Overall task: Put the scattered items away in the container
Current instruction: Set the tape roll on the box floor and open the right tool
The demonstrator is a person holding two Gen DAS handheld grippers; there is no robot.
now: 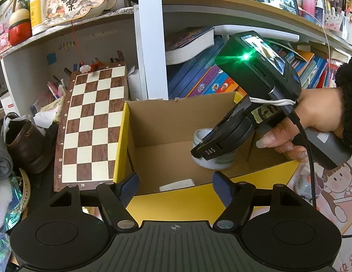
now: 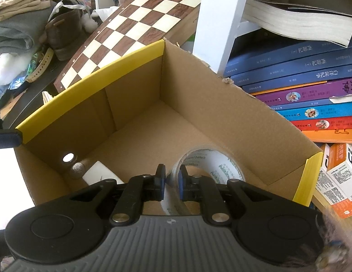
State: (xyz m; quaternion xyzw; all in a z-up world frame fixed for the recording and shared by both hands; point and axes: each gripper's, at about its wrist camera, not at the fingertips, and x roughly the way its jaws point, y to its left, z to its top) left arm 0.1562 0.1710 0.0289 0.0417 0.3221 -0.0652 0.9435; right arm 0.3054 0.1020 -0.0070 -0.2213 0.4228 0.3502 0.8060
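Note:
An open cardboard box with yellow edges (image 1: 123, 136) (image 2: 89, 79) stands in front of the shelves. My right gripper (image 2: 171, 176) is shut on the wall of a clear tape roll (image 2: 212, 161) and holds it inside the box, above the floor. In the left wrist view the right gripper (image 1: 205, 151) and the tape roll (image 1: 221, 161) hang over the box's right side. My left gripper (image 1: 176, 187) is open and empty at the box's near edge. A white block (image 2: 98, 172) (image 1: 178, 184) and a small round grey object (image 2: 77, 168) lie on the box floor.
A chessboard (image 1: 92, 124) (image 2: 135, 29) leans against the box's left side. Stacked books (image 2: 300, 86) lie right of the box behind a white shelf post (image 1: 151, 38). A brown shoe (image 1: 26, 142), clothes (image 2: 14, 36) and a watch strap (image 2: 43, 63) lie at left.

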